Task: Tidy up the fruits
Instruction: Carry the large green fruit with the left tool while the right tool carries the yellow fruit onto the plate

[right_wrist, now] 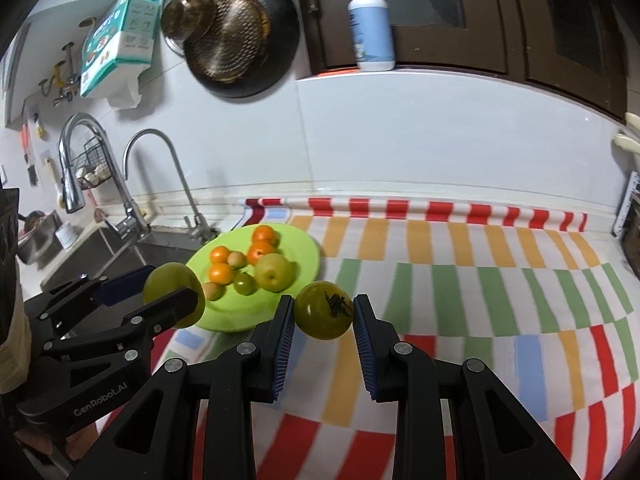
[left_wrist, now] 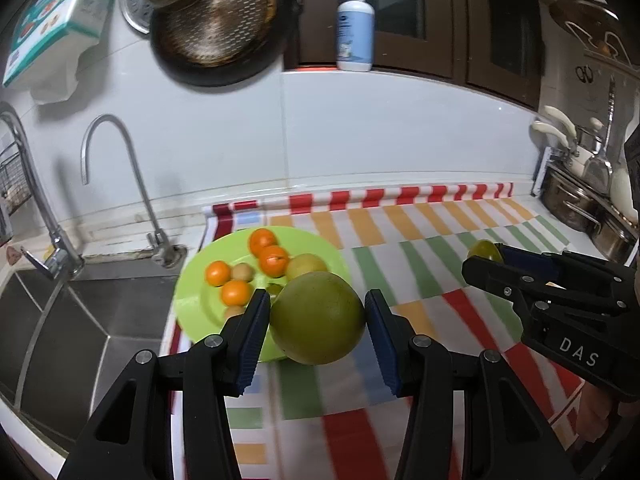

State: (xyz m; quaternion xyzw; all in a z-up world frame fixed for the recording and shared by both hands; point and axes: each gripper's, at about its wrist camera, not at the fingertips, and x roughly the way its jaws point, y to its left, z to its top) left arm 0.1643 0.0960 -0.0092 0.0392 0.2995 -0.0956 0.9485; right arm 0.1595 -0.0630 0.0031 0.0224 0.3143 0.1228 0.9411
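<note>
My left gripper is shut on a large green round fruit and holds it above the near edge of a lime-green plate. The plate holds several small oranges, small tan fruits and a yellow-green pear-like fruit. My right gripper is shut on a green tomato with a dark stem, held above the striped cloth to the right of the plate. The left gripper with its green fruit also shows in the right wrist view.
A striped cloth covers the counter. A steel sink with two taps lies left of the plate. Pans hang on the wall. A pump bottle stands on a ledge. Pots stand at the far right.
</note>
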